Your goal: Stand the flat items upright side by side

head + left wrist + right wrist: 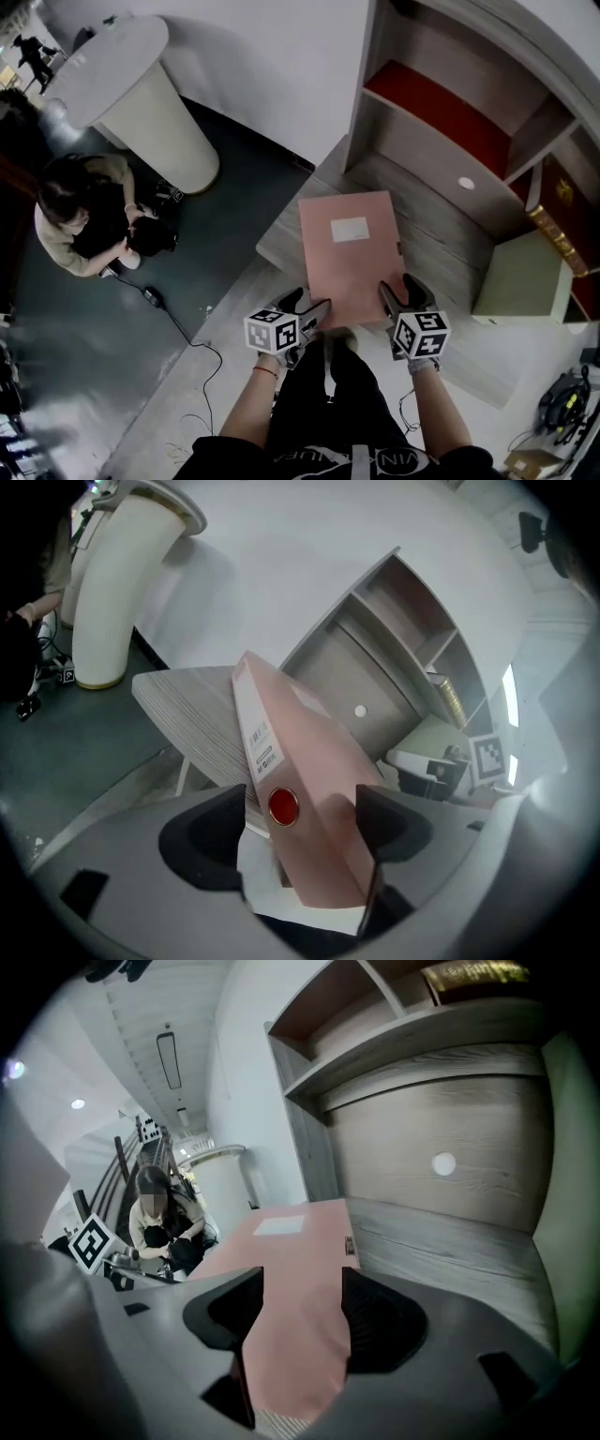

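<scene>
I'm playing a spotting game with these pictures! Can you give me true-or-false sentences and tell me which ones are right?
1. The pink folder lies flat on the wooden shelf. True.
2. The label on top of the folder is blue. False: it is white.
3. The left tool and the right tool are both at the folder's near edge. True.
4. A person is crouching on the shelf. False: the person crouches on the dark floor, away to the left.
5. The folder's spine has a round red dot. True.
</scene>
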Motion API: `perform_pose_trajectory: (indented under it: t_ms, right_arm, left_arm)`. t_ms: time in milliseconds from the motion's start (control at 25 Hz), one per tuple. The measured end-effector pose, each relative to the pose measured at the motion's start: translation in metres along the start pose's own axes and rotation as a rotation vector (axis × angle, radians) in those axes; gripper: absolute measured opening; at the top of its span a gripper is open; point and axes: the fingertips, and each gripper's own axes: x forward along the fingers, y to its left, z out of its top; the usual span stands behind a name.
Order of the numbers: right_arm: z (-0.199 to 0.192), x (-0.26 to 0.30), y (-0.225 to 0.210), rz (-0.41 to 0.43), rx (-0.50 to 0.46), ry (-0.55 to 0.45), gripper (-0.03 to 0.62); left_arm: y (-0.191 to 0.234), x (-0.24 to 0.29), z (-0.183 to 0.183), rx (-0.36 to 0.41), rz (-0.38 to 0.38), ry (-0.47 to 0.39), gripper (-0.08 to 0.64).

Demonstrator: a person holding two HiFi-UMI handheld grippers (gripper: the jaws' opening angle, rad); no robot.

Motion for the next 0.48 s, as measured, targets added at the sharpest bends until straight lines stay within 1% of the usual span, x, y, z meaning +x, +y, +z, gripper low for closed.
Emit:
perform_pose_trajectory:
  t_ms: [120, 240, 360, 480]
  right_arm:
    - [-0.005, 0.011, -0.006, -0.013, -0.035, 0.037, 0.281]
    - [-0.005, 0.018, -0.01, -0.025, -0.093, 0.068, 0.268]
    - [-0.004, 0.022, -0.015, -0.04, -0.117, 0.086, 0.268]
    - [-0.003, 0.026, -0.022, -0.045, -0.119, 0.117, 0.273]
  left_arm:
    - [-0.001, 0.005, -0.003, -0.041, -0.022, -0.014, 0.351]
    - [-0.006, 0.009, -0.007, -0.104, -0.058, -0.036, 0.346]
    - [-0.014, 0.007, -0.016, -0.11, -0.068, -0.035, 0.337]
    - [-0.021, 0.005, -0.025, -0.117, -0.082, -0.034, 0.333]
